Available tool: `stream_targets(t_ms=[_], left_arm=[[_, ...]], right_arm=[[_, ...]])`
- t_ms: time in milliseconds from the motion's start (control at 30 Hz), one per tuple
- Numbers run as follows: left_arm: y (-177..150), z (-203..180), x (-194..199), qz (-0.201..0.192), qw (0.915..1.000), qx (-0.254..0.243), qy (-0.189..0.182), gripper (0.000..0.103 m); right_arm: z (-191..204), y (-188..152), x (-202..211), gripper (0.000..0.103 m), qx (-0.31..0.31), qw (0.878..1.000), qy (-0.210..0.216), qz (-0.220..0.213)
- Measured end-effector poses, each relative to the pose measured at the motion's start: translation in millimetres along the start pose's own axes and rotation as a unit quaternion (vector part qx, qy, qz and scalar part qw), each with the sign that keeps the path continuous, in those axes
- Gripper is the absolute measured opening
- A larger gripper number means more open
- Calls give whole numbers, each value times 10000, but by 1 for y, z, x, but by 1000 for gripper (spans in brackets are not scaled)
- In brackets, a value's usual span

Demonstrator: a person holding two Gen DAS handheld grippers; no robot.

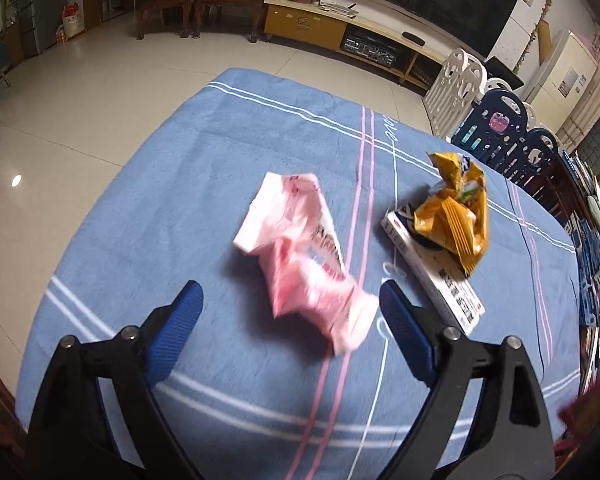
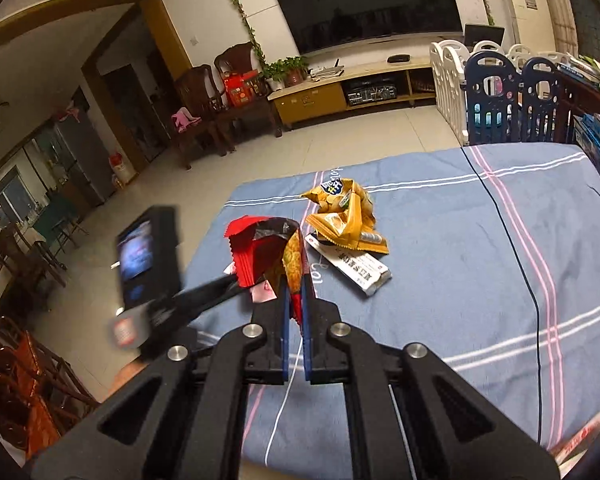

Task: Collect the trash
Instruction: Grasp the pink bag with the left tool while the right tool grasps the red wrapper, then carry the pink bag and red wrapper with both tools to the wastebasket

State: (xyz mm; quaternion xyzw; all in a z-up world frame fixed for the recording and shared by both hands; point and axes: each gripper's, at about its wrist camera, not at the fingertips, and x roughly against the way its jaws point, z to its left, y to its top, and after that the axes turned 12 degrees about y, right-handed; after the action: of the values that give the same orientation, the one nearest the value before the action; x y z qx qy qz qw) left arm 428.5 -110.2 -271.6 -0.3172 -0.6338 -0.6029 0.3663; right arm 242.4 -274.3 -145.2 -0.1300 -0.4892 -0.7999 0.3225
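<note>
A crumpled pink wrapper [image 1: 300, 254] lies on the blue striped cloth [image 1: 180, 184], just ahead of my open left gripper [image 1: 290, 296] and between its blue pads. A crumpled yellow snack bag [image 1: 456, 216] rests on a flat white box [image 1: 436, 276] to the right; both also show in the right wrist view, the bag [image 2: 344, 216] over the box [image 2: 358, 266]. My right gripper [image 2: 296, 280] is shut on a red wrapper [image 2: 268, 248], held above the cloth [image 2: 460, 240]. My left gripper shows blurred at the left of the right wrist view [image 2: 160, 276].
The cloth-covered table ends at a tiled floor [image 1: 60, 120] on the left and far side. A white and navy playpen fence [image 2: 496, 96] stands at the far right. Stacked items [image 1: 592, 264] line the table's right edge. Wooden chairs [image 2: 216, 100] and a TV cabinet [image 2: 348, 88] stand across the room.
</note>
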Motion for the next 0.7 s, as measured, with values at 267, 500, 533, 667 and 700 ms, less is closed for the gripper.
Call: stream_targets(t_ms=[267, 500, 533, 667, 700], left_arm=[[-8, -8, -5, 8, 9986, -488, -180, 19], [-29, -7, 104, -803, 9883, -1200, -492, 19], [-37, -6, 122, -917, 9859, -1282, -565, 19], [-74, 5, 164, -963, 9835, -1343, -733, 19], [-84, 6, 170, -975, 9829, -1388, -716, 19]], right_arm=[[0, 2, 8, 5, 151, 9999, 54, 30], [-2, -12, 33, 5, 307, 9993, -193, -24], [-4, -17, 39, 5, 289, 9993, -226, -33], [-8, -38, 66, 5, 273, 9988, -398, -125], [-9, -45, 73, 5, 278, 9984, -469, -133]])
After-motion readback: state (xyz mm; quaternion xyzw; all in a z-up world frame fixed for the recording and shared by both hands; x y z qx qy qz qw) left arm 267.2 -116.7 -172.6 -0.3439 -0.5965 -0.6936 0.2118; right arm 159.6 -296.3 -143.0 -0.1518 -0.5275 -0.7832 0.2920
